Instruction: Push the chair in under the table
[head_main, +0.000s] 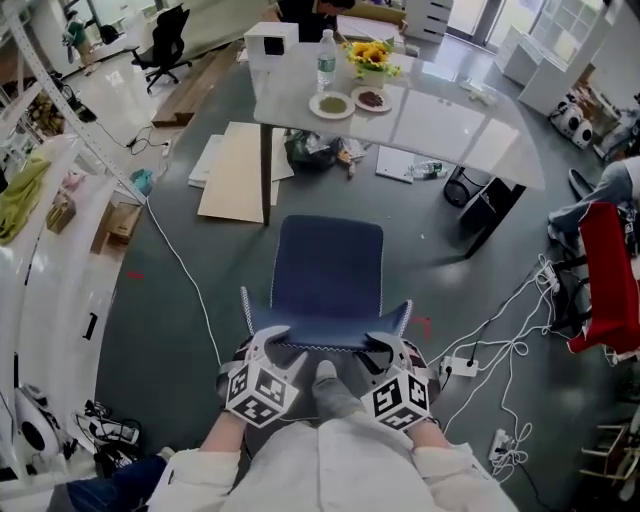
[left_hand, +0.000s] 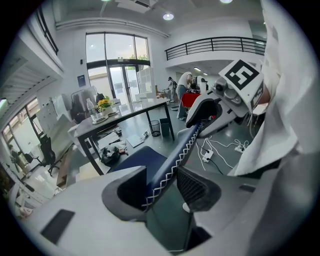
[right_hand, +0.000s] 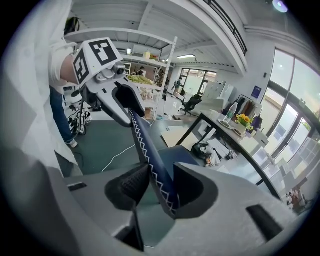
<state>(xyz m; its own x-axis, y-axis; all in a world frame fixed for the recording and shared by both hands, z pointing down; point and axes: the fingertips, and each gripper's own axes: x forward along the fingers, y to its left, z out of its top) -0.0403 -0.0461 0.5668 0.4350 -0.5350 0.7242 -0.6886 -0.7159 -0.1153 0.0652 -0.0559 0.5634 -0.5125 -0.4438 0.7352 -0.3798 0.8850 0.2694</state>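
Chair (head_main: 330, 265) first: in the head view its blue seat stands on the floor just short of the table (head_main: 450, 120), not under it yet, and the left gripper (head_main: 268, 336) and right gripper (head_main: 386, 340) sit at the 2 top corners of its back. In the left gripper view the 2 jaws pinch the stitched top edge of the back, and in the right gripper view the other 2 jaws pinch it too. I think the push is in hand, and next both hands must shove evenly, straight at the table, so the seat slides under without turning.
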